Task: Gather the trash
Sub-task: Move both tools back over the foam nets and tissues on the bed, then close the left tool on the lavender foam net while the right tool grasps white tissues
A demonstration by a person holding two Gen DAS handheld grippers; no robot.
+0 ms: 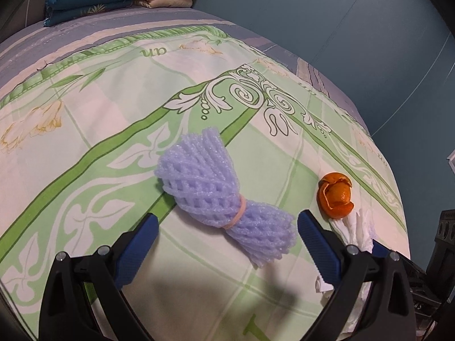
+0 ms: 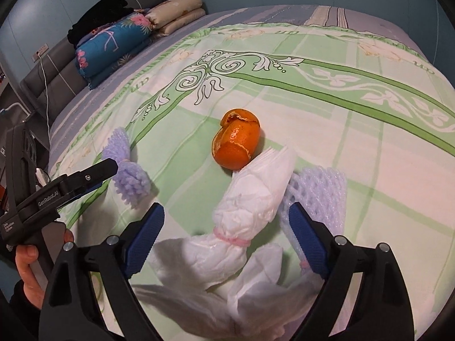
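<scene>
A lilac foam net bundle (image 1: pixel 221 196) tied with a pink band lies on the green-patterned bedspread (image 1: pixel 113 130). My left gripper (image 1: pixel 227 220) is open, its blue pads on either side of the bundle's near end without touching it. An orange peel (image 2: pixel 237 142) sits just beyond a white tissue bundle (image 2: pixel 247 201), also tied with a pink band. My right gripper (image 2: pixel 226 209) is open around that tissue, with gaps to both pads. A second lilac foam net (image 2: pixel 318 190) lies right of the tissue, partly behind the right finger. The peel (image 1: pixel 335 196) also shows in the left wrist view.
Folded quilts (image 2: pixel 113 45) are stacked by the grey headboard (image 2: pixel 57 71) at the far end of the bed. A person's hand (image 2: pixel 28 267) holds the left gripper at the left. The bed's edge and a blue wall (image 1: pixel 369 28) lie to the right in the left wrist view.
</scene>
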